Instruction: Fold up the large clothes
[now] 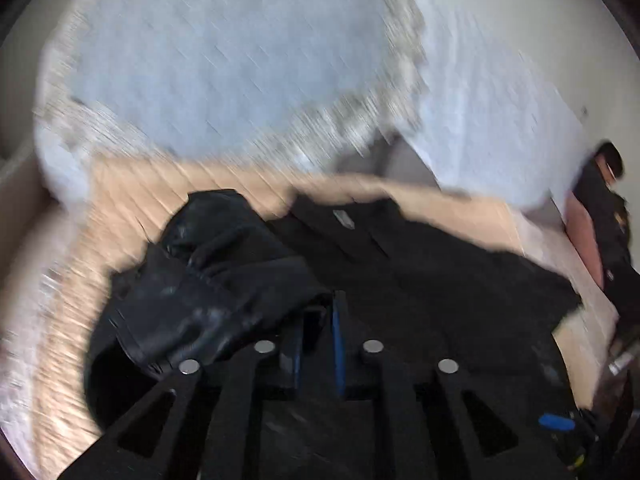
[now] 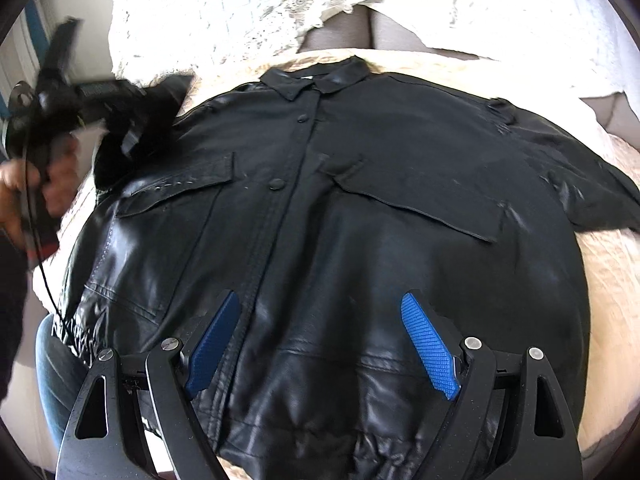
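Left gripper point(image 1: 320, 320): jaws nearly together, pinching a bunched fold of the black jacket's sleeve point(image 1: 200, 280). The fabric drapes over the left finger and hangs off to the left of it. Left wrist view is heavily motion-blurred, so pad contact itself is hard to resolve; in the right wrist view the same gripper point(image 2: 132, 120) sits at the jacket's left shoulder with dark fabric lifted around its tip, and a hand point(image 2: 36, 192) wraps its grip, cable trailing down.

Right gripper point(image 2: 324, 344): jaws wide apart, blue pads point(image 2: 430, 344) splayed, nothing between them. It hovers over the lower front of the jacket, near the hem; can't tell if the fingertips touch the leather.

Black jacket point(image 2: 340, 200): lies front-up and spread flat on a beige quilted cover point(image 2: 608, 300), collar at the far end, placket snapped shut down the middle, two flap chest pockets either side. Right sleeve stretches out flat to the right; elastic hem bunches at the near edge.

Beyond the collar: white lace-trimmed bedding point(image 2: 240, 12). Blue jeans leg point(image 2: 52, 364) at lower left.
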Motion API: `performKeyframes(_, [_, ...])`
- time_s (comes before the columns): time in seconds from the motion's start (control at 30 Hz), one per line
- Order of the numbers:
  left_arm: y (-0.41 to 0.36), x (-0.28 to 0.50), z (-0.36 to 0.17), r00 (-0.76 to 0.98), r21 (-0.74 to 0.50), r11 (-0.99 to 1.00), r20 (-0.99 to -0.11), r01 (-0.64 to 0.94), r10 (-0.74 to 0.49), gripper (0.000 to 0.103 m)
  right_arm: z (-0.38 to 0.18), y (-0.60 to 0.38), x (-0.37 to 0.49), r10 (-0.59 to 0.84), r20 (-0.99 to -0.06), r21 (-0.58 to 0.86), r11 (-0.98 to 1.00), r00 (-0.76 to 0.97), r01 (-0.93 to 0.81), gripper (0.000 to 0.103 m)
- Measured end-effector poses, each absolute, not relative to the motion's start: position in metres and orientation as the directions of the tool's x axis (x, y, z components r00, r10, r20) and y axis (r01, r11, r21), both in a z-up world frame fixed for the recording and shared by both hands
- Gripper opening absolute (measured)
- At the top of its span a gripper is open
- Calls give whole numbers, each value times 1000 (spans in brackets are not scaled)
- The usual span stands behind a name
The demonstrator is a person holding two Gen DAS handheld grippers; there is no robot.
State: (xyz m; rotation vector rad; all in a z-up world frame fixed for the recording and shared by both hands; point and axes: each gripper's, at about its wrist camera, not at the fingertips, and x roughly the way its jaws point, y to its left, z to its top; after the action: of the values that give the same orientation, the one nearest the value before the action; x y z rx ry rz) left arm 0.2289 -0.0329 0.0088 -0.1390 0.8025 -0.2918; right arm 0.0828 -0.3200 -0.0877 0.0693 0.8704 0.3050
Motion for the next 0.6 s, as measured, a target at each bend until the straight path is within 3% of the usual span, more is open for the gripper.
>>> performKeyframes(0.1, [-56, 215, -7, 569, -302, 908, -709, 290, -417, 17, -86, -328, 81, 294, -739, 202, 955, 606, -218, 84])
performKeyframes(0.17, [-51, 194, 3, 581, -311, 894, -680, 323, -447, 26, -85, -331, 84, 308, -734, 226, 951, 605, -211, 84])
performKeyframes(0.23, [-27, 177, 13, 624, -326, 895, -642, 304, -445, 44, -83, -330, 89, 329, -725, 250, 944, 605, -214, 84])
performKeyframes(0.3, [2, 169, 14, 675, -319, 919, -628, 232, -388, 50, -78, -322, 100, 368, -709, 285, 930, 601, -233, 84])
performKeyframes(0.43, [69, 183, -16, 678, -265, 964, -708, 4, -198, 50, -70, -291, 131, 458, -674, 355, 889, 579, -290, 84])
performKeyframes(0.53, [100, 181, -45, 615, -283, 955, -770, -89, -171, 47, -61, -257, 155, 471, -669, 322, 881, 574, -348, 84])
performKeyframes(0.6, [112, 173, -46, 633, -326, 942, -747, -83, -203, 48, -53, -223, 170, 462, -667, 255, 879, 585, -403, 84])
